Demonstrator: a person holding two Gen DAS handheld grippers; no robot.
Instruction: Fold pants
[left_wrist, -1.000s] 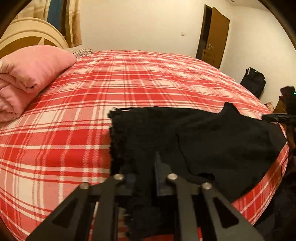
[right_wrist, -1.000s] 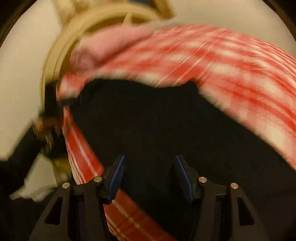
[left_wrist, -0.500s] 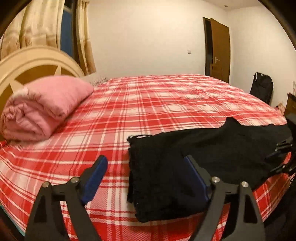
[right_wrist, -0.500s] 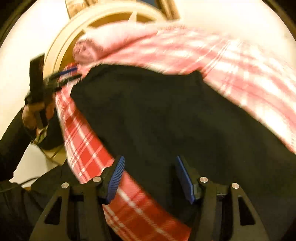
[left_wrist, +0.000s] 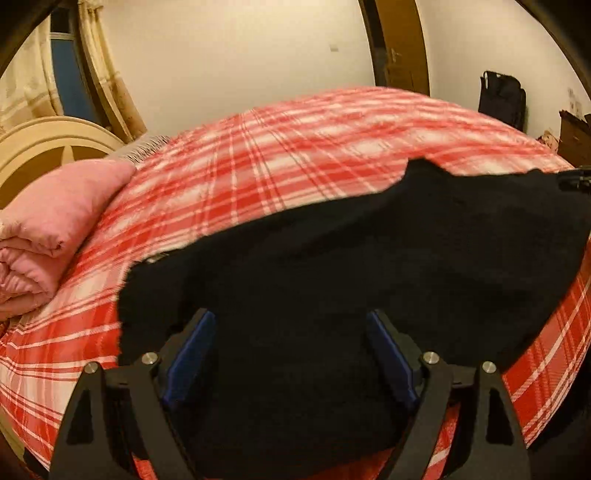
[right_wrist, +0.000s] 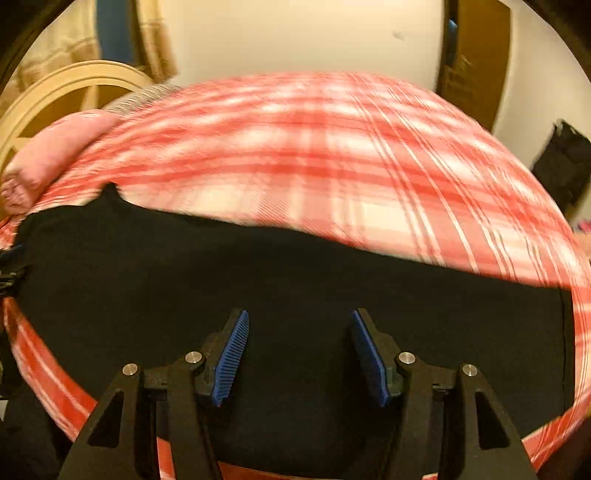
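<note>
The black pants (left_wrist: 351, 266) lie folded along the near edge of the bed; they also show in the right wrist view (right_wrist: 258, 280). My left gripper (left_wrist: 290, 321) is open, its blue pads spread over the pants' left end, holding nothing. My right gripper (right_wrist: 299, 317) is open over the pants' near edge, holding nothing. Part of the right gripper (left_wrist: 576, 181) shows at the right edge of the left wrist view. Part of the left gripper (right_wrist: 9, 266) shows at the left edge of the right wrist view.
The bed has a red and white plaid cover (left_wrist: 295, 147). A folded pink quilt (left_wrist: 44, 229) lies at the left by the cream headboard (left_wrist: 48, 140). A brown door (left_wrist: 402, 44) and a black bag (left_wrist: 502, 96) stand at the far wall.
My left gripper let go of the pants' edge, opened, and moved right over the pants. My right gripper swung to face across the bed, staying open.
</note>
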